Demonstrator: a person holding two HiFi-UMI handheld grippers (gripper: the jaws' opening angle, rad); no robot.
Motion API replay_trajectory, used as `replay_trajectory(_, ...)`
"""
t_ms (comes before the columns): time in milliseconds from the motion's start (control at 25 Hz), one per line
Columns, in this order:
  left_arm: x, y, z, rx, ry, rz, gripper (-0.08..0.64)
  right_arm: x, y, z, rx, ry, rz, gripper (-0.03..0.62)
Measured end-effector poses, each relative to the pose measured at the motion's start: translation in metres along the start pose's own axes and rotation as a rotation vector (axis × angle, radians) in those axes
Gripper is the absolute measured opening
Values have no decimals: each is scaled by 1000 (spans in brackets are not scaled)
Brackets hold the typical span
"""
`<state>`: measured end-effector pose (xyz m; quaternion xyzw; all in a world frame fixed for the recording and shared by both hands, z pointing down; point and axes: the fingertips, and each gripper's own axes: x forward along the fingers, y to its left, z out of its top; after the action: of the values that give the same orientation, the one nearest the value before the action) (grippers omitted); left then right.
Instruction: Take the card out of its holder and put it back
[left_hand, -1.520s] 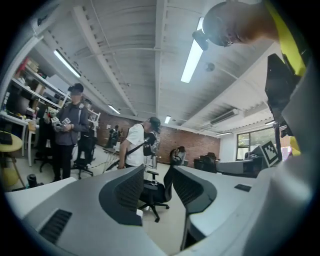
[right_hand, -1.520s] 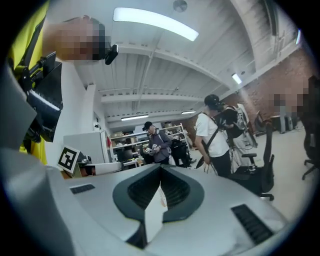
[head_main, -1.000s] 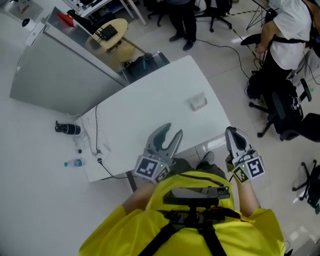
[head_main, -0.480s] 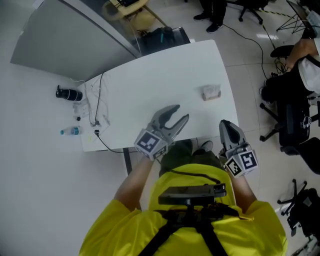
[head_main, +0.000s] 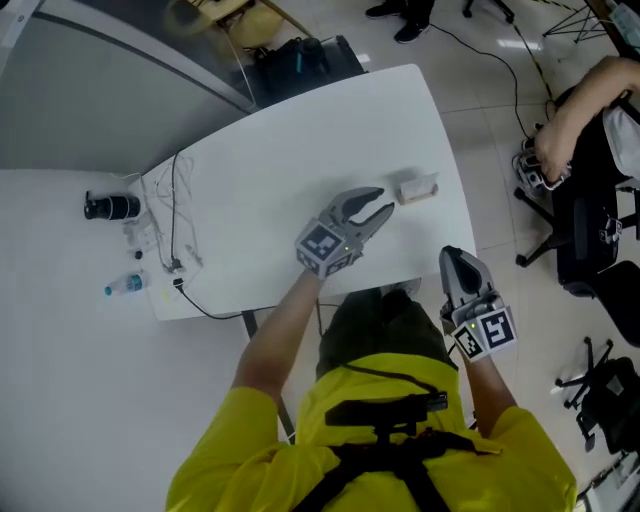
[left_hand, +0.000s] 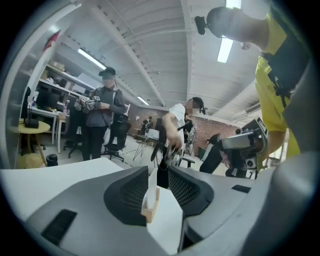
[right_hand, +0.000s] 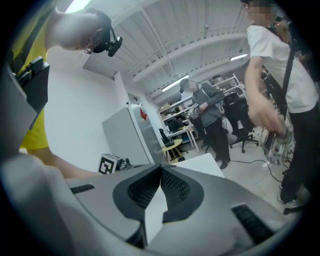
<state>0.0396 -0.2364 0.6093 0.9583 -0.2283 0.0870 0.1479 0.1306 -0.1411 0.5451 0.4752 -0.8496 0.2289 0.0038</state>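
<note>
A small wooden card holder with a white card standing in it sits near the right edge of the white table. My left gripper has reached out to it, fingertips just short of its left end. In the left gripper view the holder and card stand between the jaws of that gripper, nearer the left jaw. The jaws are closing, with a gap still showing beside the card. My right gripper hangs off the table's front right corner; its jaws meet at the tips with nothing in them.
Loose cables lie on the table's left end. On the floor to the left are a black object and a small bottle. A dark bag sits behind the table. A person and office chairs crowd the right side.
My left gripper has travelled forward and right across the table to the card holder, and its jaws have narrowed. The right gripper has stayed shut by the table's front edge.
</note>
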Motion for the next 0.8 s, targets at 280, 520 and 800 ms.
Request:
replay_trajectory(280,53,21,-59,-9,115,-171,137,16,-5,-25,-14,50,12,5)
replay_trajectory(520,77,23,-73,38,99,-270,47,23,-10,-57,7,120,-5,5)
replay_trajectory(800,82,20,-59,87,64,-253,8,20,-24,-60,19,152,-51,5)
